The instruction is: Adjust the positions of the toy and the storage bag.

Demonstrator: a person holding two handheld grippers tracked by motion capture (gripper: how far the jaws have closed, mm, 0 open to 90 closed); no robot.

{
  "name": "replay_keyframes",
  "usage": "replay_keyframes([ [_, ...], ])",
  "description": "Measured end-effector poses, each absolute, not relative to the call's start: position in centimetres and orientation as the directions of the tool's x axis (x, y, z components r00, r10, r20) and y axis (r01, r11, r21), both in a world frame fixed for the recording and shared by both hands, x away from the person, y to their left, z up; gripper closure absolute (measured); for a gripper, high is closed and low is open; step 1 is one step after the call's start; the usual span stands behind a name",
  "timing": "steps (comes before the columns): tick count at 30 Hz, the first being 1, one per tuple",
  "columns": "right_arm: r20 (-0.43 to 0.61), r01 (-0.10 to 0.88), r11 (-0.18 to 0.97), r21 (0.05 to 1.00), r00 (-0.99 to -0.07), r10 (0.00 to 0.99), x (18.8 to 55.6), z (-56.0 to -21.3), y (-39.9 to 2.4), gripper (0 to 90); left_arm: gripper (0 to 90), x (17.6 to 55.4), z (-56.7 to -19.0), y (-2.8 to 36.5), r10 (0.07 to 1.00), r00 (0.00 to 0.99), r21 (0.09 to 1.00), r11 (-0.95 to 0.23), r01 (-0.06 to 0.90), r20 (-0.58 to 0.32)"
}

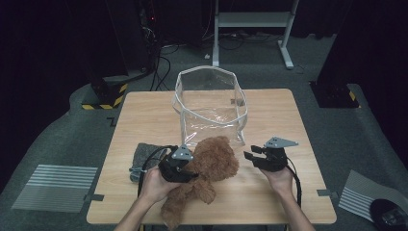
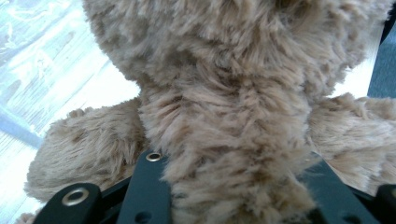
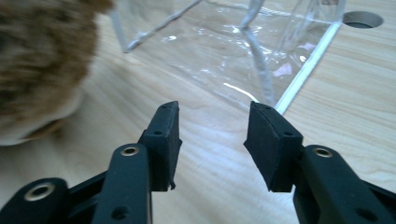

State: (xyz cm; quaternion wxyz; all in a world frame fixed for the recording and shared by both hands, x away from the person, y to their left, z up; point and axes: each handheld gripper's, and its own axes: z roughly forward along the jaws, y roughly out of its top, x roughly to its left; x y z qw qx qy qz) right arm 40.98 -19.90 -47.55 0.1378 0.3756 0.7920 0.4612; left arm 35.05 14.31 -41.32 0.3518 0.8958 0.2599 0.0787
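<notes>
Your one brown teddy bear (image 1: 207, 168) lies on the desk (image 1: 144, 120) just in front of the single clear plastic bag (image 1: 210, 103). Its long axis runs from the head near the bag down toward your left forearm. Your left gripper (image 1: 185, 171) is clamped on the bear's body; the left gripper view shows fur (image 2: 224, 116) bulging between the fingers (image 2: 144, 186). Your right gripper (image 1: 254, 155) hovers beside the bear's head with nothing between its fingers (image 3: 163, 140), which stand apart, as the right gripper view shows. A grey cloth (image 1: 144, 156) lies left of the bear.
</notes>
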Motion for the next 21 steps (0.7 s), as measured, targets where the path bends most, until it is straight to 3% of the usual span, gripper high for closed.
replay_keyframes([
  [10,0.092,0.500,0.308,0.809,-0.626,0.774,44.3,-48.8,-18.1,65.5,65.8,35.0,-41.2,14.6,0.525,0.850,0.678,-0.607,0.415,-0.051],
  [21,0.088,0.504,0.278,0.818,-0.587,0.804,46.1,-49.1,-16.9,61.3,65.8,34.4,-40.4,15.4,0.524,0.850,0.696,-0.591,0.409,-0.055],
])
